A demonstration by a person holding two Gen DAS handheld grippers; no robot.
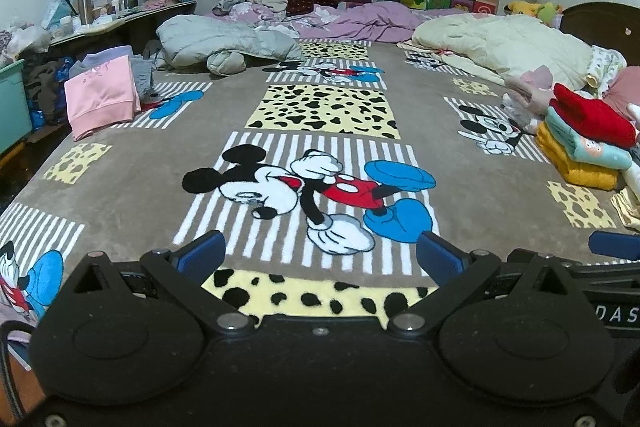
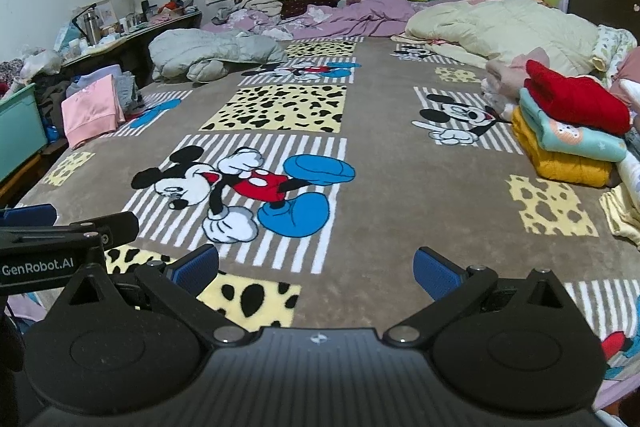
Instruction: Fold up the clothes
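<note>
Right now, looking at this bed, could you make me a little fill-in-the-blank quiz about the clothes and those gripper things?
1. The top garment of the folded stack on the bed's right side is coloured ____.
2. The folded garment by the bed's left edge is coloured ____.
3. The left gripper and the right gripper both have their jaws ____, holding nothing.

Missing words: red; pink; open

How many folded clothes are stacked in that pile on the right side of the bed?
3 clearly: a red garment on top, a teal printed one in the middle, a yellow one at the bottom. More clothes lie behind and beside the stack, partly cut off, so others may be hidden.
</note>
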